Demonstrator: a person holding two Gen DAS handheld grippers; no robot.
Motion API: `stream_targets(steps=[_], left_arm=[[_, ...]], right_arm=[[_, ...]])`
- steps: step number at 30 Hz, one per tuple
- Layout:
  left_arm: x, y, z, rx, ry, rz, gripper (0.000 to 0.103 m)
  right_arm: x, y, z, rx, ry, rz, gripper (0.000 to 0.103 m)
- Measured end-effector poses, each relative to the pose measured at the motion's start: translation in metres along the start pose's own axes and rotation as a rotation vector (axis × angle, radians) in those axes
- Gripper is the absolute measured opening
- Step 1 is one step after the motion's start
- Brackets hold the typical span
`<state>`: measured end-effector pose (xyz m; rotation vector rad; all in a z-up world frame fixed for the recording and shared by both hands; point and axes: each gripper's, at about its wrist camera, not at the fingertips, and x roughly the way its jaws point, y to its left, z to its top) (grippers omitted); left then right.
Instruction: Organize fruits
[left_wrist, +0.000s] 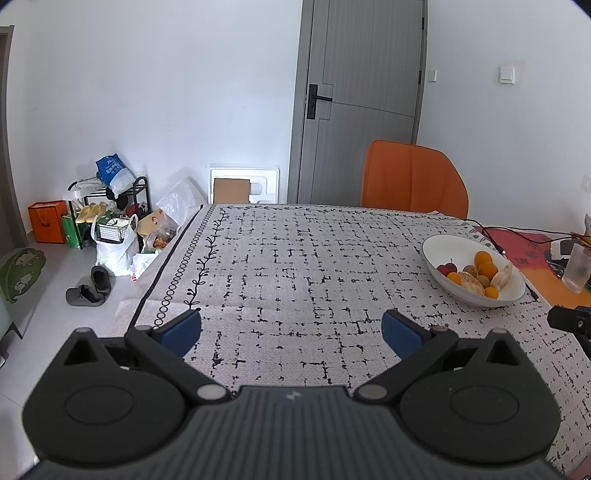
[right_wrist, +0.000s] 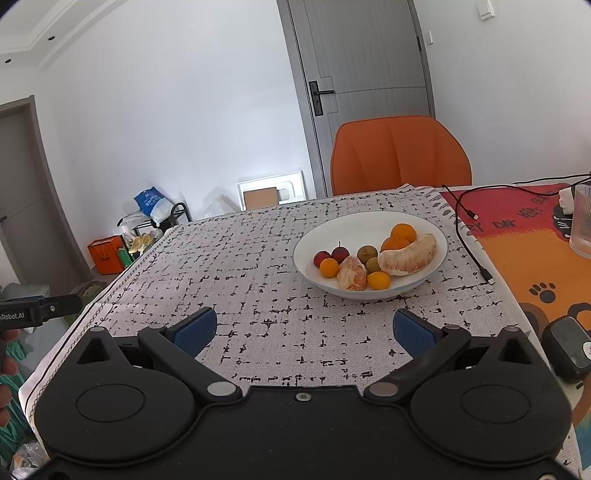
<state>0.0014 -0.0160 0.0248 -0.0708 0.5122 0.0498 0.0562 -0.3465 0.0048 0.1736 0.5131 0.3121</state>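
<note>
- Presently, left wrist view: the left gripper (left_wrist: 291, 332) has its jaws apart, clamping nothing, over the tablecloth (left_wrist: 280, 258). The bowl (left_wrist: 436, 247) sits at 2 o'clock, holding all visible fruit.
- Right wrist view: the right gripper (right_wrist: 304, 330) is likewise spread and empty. The bowl at 12 o'clock holds oranges (right_wrist: 403, 233), peeled citrus (right_wrist: 408, 255) and red fruits (right_wrist: 340, 253).
- Step judgement: fruit already lies gathered; this fits either a finished collection or a pending sort. No single move is indicated.

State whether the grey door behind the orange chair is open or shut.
Shut. The grey door sits flush in its frame behind the orange chair, with no gap showing and its handle level.
</note>
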Motion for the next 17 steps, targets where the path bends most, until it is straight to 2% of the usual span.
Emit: stream_targets(steps=[17], left_arm=[[0.0015, -0.0007, -0.0003, 0.005, 0.004, -0.001, 0.103]], right_arm=[[0.0025, 0.0009, -0.002, -0.005, 0.01, -0.003, 0.103]])
